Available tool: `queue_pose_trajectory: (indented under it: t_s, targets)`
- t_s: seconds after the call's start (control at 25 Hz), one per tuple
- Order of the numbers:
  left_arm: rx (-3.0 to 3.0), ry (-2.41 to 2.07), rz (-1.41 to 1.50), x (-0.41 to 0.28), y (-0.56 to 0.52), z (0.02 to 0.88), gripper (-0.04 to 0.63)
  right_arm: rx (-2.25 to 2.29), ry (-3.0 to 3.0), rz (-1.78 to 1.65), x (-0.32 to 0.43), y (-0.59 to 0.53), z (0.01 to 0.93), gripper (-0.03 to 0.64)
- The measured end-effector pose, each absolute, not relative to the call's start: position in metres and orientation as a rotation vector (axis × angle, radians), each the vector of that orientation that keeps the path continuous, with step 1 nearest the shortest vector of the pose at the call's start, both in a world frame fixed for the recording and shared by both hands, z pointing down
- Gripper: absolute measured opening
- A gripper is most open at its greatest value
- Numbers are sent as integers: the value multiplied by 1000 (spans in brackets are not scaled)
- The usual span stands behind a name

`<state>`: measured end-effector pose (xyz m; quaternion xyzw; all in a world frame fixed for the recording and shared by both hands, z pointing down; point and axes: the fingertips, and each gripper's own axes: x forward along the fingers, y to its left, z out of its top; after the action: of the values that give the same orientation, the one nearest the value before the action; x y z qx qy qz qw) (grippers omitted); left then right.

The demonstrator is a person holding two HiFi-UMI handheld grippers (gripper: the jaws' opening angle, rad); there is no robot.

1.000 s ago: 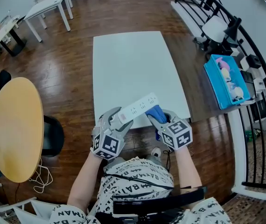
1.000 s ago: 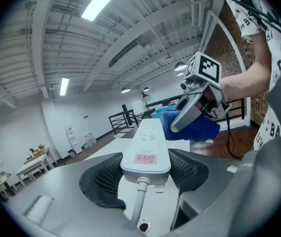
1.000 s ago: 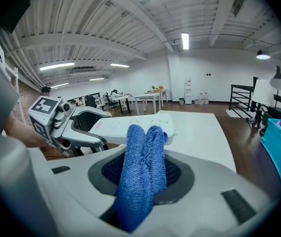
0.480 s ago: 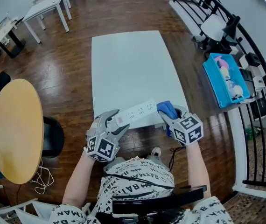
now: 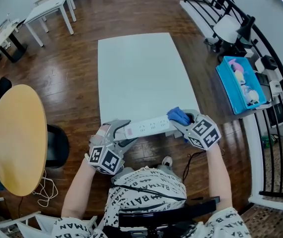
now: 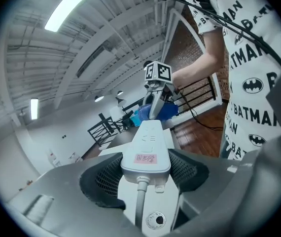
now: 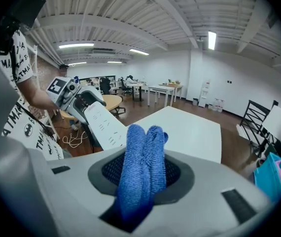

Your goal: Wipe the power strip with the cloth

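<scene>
Nearest the camera, a patterned shirt (image 5: 146,192) and two forearms are seen in the head view. The left gripper (image 5: 117,132) is held just ahead of them, at the near edge of the white bench (image 5: 141,68). Its jaws are spread wide and are clamped on the cable end of the power strip (image 5: 149,127). In the left gripper view the mesh pads are pressed against both sides of the strip's body, and a pink label is seen on its top.

The power strip is held clear of the bench, stretched across the near edge from the left gripper toward the right gripper (image 5: 182,124). The right gripper's jaws are closed on a folded blue cloth (image 5: 178,116), which stands up between the pads in the right gripper view. The cloth is held at the strip's free end; whether it is touching the strip cannot be told.

A round yellow table (image 5: 15,138) is seen at the left and a blue bin (image 5: 241,86) at the right. A black railing (image 5: 275,83) stands at the right edge.
</scene>
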<state>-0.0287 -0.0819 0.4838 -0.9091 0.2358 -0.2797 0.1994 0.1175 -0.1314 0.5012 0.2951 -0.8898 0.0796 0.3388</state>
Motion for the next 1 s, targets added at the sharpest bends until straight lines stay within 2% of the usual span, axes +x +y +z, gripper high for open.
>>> queue_pose_trajectory:
  t_s: [0.6, 1.0]
  targets:
    - [-2418, 334, -886, -1, -51, 496, 287, 105, -2088, -120, 109, -84, 504, 133]
    - [-2408, 264, -884, 18, -44, 501, 287, -65, -2155, -255, 36, -69, 479, 133]
